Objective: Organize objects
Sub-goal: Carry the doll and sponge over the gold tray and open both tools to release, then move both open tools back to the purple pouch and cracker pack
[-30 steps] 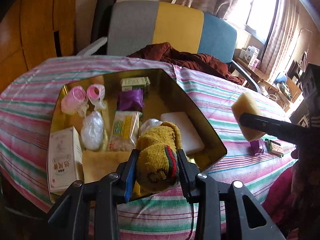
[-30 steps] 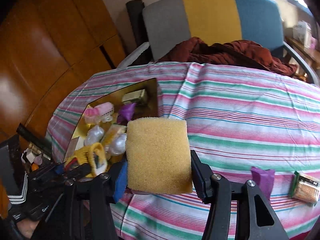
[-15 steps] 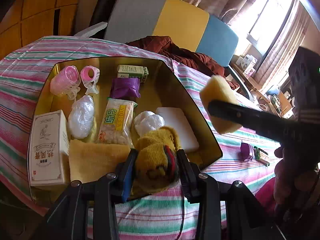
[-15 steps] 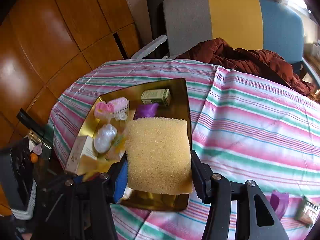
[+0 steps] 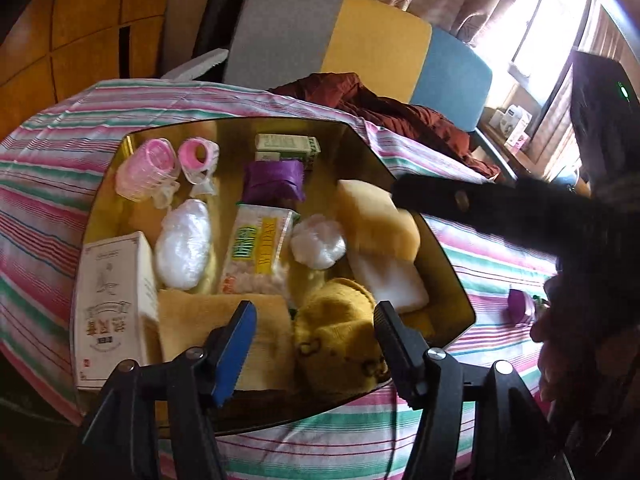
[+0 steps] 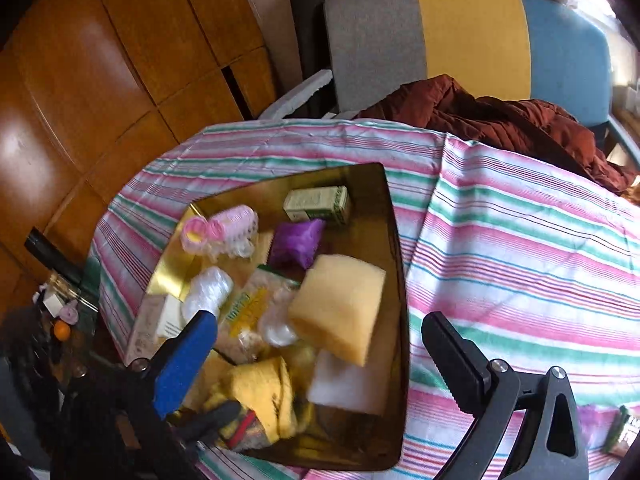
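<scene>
both tongs are spread wide with nothing gripped. the left tongs point(image 5: 312, 328) hover at the near edge of the gold tray point(image 5: 452, 280), the yellow knit sock point(image 5: 340, 336) lying loose in the tray between the fingers. the right tongs point(image 6: 320, 344) hang over the tray's right side; the yellow sponge point(image 6: 340, 308) sits tilted on the white foam block point(image 6: 344, 384), clear of both fingers. the striped cloth point(image 6: 520, 240) covers the worktop.

Crowded gold tray point(image 6: 394, 240); bare striped tablecloth point(image 6: 520, 264) to its right.
</scene>
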Demonstrator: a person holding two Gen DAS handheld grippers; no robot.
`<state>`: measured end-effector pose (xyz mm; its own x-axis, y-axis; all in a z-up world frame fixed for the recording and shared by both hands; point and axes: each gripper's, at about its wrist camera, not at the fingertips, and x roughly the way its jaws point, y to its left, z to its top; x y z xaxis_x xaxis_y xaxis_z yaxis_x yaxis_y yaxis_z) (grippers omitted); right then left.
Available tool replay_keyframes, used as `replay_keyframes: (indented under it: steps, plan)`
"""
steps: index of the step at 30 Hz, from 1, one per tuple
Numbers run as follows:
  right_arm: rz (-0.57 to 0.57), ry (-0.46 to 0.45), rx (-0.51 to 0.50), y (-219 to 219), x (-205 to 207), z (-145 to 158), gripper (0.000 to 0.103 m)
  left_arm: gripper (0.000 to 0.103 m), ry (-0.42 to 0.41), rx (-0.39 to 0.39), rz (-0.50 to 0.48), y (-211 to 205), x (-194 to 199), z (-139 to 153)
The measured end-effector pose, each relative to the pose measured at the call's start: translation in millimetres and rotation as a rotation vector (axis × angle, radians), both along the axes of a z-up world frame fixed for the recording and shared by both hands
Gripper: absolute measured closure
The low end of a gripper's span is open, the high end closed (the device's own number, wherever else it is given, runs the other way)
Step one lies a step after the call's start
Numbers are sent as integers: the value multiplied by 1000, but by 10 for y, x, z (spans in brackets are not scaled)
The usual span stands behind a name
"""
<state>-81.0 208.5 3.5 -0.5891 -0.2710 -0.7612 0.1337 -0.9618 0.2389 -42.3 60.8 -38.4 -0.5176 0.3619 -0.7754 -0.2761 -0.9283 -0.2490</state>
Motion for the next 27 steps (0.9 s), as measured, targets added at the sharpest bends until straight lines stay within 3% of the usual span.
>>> replay_keyframes:
  steps: [14,27]
  plan:
    - [-113,44,68,238,457,17,0,41,119,-128,30,13,167,212]
    - [-191,24,102,556,745,-3,0,41,183,-131,-41,143,333,390]
